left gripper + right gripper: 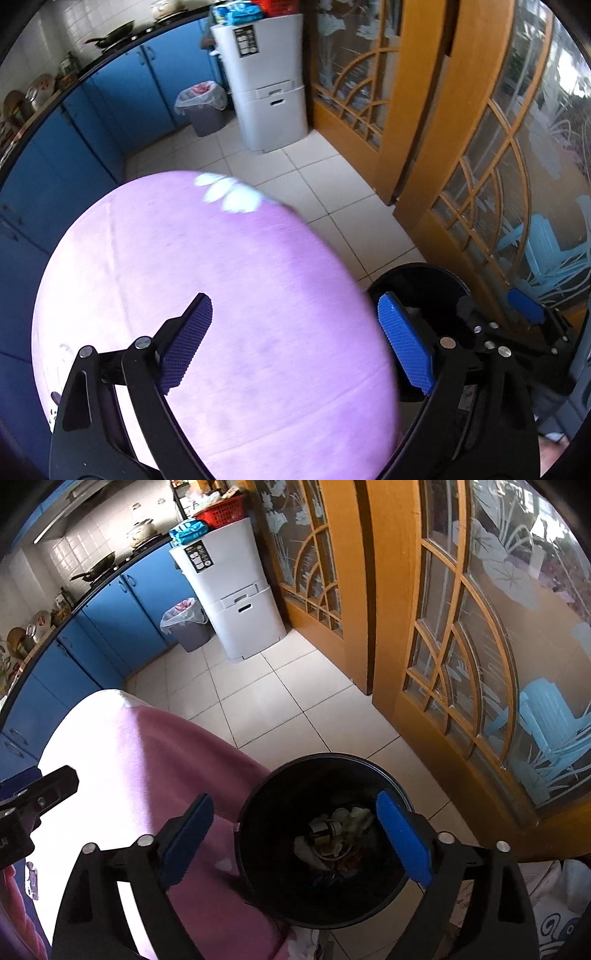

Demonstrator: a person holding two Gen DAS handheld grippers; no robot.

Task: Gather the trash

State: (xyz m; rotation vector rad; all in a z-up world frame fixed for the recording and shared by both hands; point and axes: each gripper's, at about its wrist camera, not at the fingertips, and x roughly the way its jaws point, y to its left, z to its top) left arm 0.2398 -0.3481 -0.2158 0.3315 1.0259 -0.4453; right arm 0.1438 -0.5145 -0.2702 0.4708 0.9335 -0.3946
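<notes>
We are in a kitchen with pale floor tiles (pixel 266 698), blue cabinets (pixel 122 602) under a dark countertop along the left wall, and orange wooden doors (pixel 454 635) with etched glass panes on the right. A tall white appliance (pixel 236 590) stands by the far cabinets, a red basket (pixel 221 513) on top of it, and just beside it a grey bin (pixel 188 627) lined with a clear bag.

Our left hand-held gripper (pixel 295 343) hangs over the surface (pixel 221 295), a table covered in a pink-purple cloth with a white flower print near its far edge; its jaws stand wide apart with nothing between them. Our right hand-held gripper (pixel 295 834) is also spread wide and empty, poised above a round black trash bucket (pixel 280 805) that sits on the floor just beside the surface. The collected trash (pixel 336 834) lies at the bottom of that bucket: crumpled pale scraps and what looks like a small can.
</notes>
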